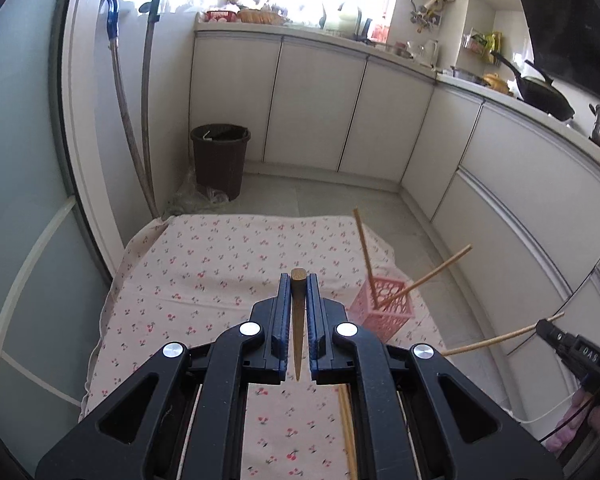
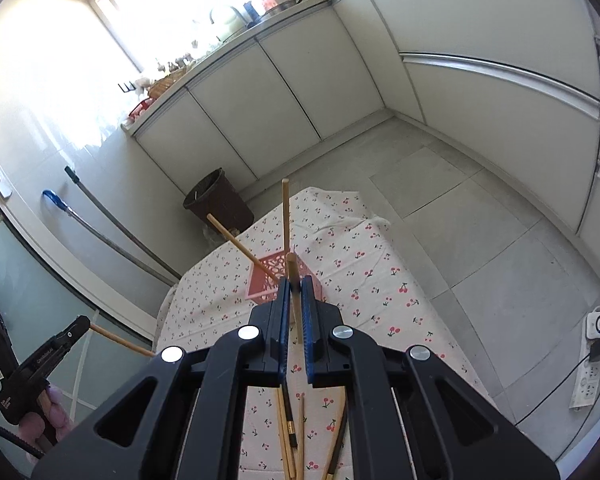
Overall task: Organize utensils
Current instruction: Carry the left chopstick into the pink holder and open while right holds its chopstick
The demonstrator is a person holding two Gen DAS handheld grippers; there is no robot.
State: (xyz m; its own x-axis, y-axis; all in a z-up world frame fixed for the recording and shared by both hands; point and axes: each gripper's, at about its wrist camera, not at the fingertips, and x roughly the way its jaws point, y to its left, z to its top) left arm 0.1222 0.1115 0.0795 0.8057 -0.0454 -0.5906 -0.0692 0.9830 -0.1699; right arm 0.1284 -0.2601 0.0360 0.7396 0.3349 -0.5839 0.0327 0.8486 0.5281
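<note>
both grippers above a cherry-print cloth point(image 1: 220, 272), each clamped on one chopstick. the left gripper point(image 1: 299, 280) grips a chopstick point(image 1: 298, 320) lengthwise between its fingers; the right gripper point(image 2: 294, 284) pinches its chopstick point(image 2: 294, 292) likewise, near a pink basket point(image 2: 266, 280) already holding two chopsticks point(image 2: 286, 216). loose chopsticks point(image 2: 288, 432) lie on the cloth below. to do this well: tilt each stick tip-down, centre it over the basket opening, then release.
</note>
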